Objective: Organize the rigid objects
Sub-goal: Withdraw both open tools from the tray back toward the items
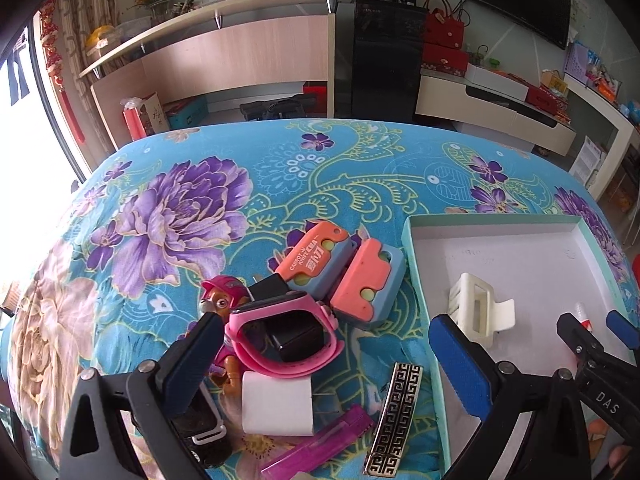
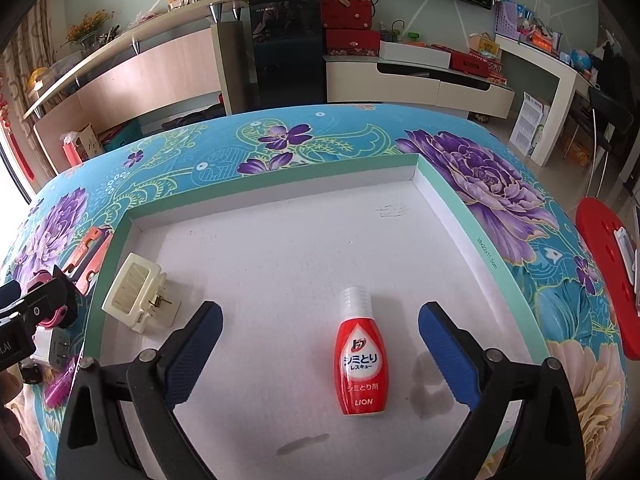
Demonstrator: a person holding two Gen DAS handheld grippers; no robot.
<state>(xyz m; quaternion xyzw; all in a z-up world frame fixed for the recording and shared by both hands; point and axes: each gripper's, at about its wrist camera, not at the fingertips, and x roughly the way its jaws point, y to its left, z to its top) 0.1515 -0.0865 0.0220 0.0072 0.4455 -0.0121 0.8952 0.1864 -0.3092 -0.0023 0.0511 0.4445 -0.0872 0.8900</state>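
Note:
A white tray [image 2: 460, 208] with a mint rim lies on the flowered cloth. Inside it, a red stain-remover bottle [image 2: 360, 356] lies flat between the fingers of my right gripper [image 2: 320, 312], which stands open and clear of it. A cream hair claw [image 2: 136, 296] rests in the tray's left corner. My left gripper [image 1: 326, 332] hangs open above a heap left of the tray [image 1: 416, 264]: a pink watch [image 1: 280, 336], a pup figure [image 1: 218, 296], two orange-and-blue carrot knives [image 1: 316, 260], a white plug [image 1: 276, 404], a black-and-gold barrette [image 1: 396, 412] and a magenta cutter [image 1: 320, 444].
A black watch with a white strap [image 1: 200, 420] lies under the left finger. A red board with holes [image 2: 604, 280] sits past the table's right edge. Shelves, a black cabinet and a low TV unit stand beyond the table's far edge.

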